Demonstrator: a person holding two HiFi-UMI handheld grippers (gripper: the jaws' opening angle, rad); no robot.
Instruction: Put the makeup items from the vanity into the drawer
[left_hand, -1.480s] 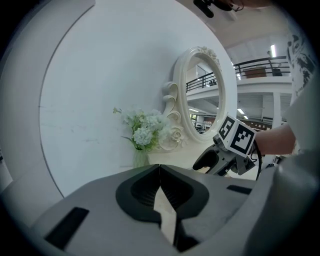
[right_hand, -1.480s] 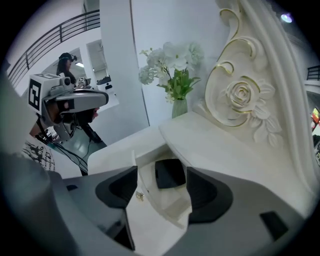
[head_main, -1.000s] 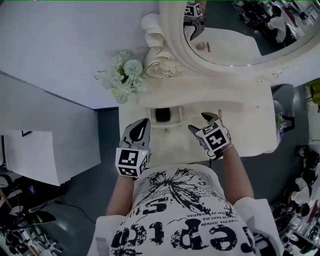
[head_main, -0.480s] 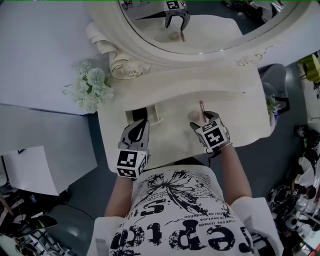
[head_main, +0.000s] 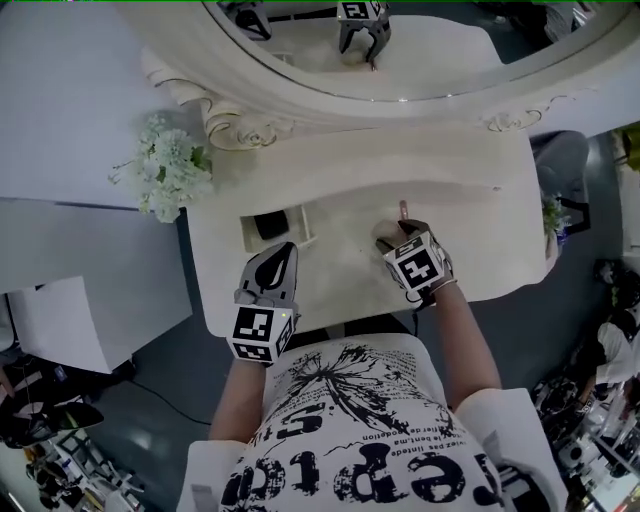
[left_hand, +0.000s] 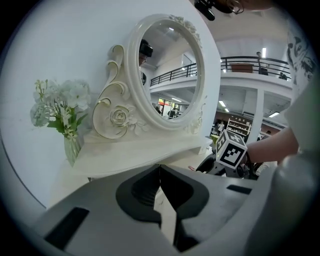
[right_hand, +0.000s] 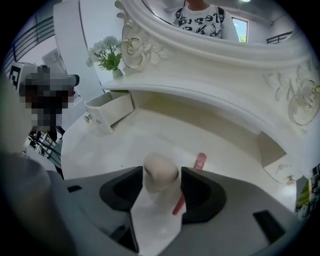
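A beige makeup sponge (right_hand: 160, 176) stands on the white vanity top (head_main: 335, 255), with a pink pencil (right_hand: 200, 160) lying just behind it. My right gripper (right_hand: 162, 171) points steeply down with the sponge between its jaws. The jaws have just been closing, and a thin gap still shows at the right pad, so it is open. From the head view the sponge (head_main: 383, 243) and the pencil (head_main: 403, 209) sit at that gripper (head_main: 391, 238). My left gripper (head_main: 287, 252) hovers shut and empty near the vanity's front left, below the open drawer (head_main: 300, 222).
The drawer (right_hand: 107, 112) is pulled out at the vanity's left, with a dark item (head_main: 268, 224) inside. A vase of white flowers (head_main: 165, 170) stands at the far left, and an oval mirror (head_main: 400, 50) rises behind. A small closed drawer (right_hand: 279, 170) is at the right.
My right gripper has come down around the sponge and narrowed its jaws. My left gripper has drifted toward the vanity's front left. The head view has shifted, so the vanity sits higher in frame.
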